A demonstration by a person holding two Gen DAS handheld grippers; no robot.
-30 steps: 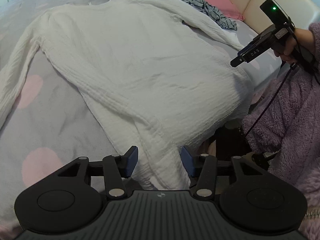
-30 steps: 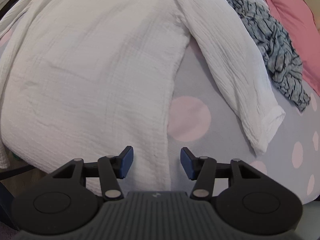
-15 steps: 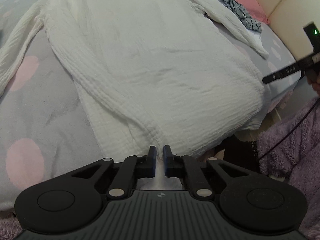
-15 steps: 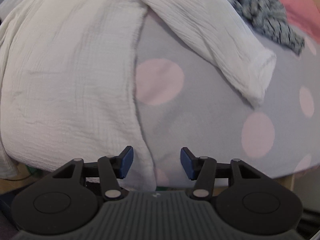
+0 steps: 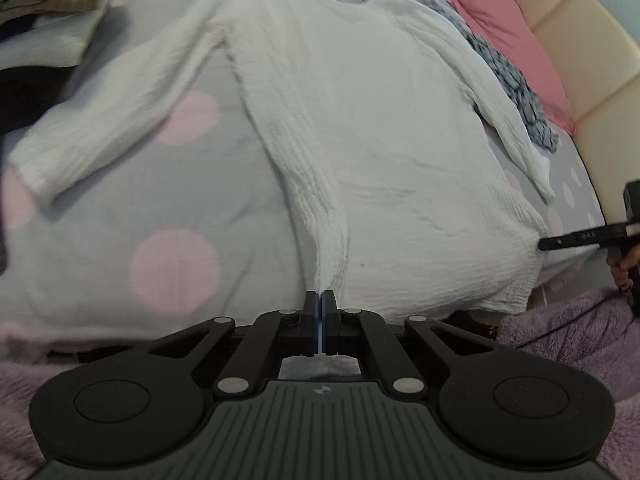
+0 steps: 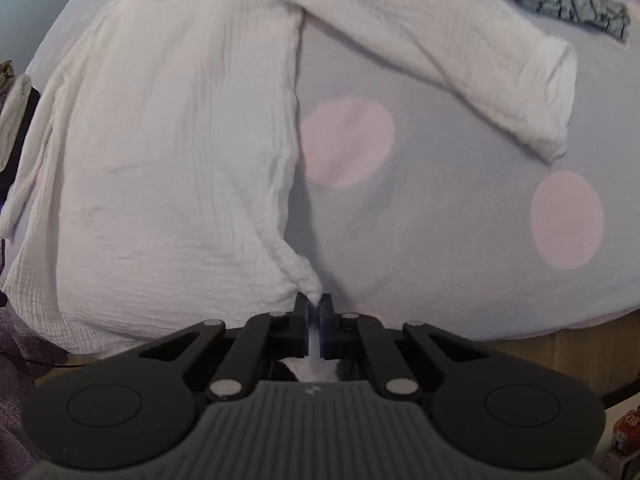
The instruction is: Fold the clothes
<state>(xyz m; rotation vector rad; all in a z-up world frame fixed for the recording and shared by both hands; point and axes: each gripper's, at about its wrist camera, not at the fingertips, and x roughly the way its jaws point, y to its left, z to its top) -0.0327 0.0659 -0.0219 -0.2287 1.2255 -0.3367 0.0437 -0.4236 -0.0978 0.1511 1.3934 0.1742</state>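
White shirt (image 5: pixel 360 128) spread flat across grey sheet (image 5: pixel 120 208) with pink dots, filling centre of both views, sleeves angled out to upper left and right. Left gripper (image 5: pixel 319 312) at bottom centre, pressed together on shirt's hem corner. Right gripper (image 6: pixel 314 316) at bottom centre, pinching opposite hem corner, white cloth visible between blue pads (image 6: pixel 305 320). Striped garment (image 5: pixel 508 68) and pink pillow (image 5: pixel 504 36) at upper right. Purple fleece (image 5: pixel 568 332) at lower right.
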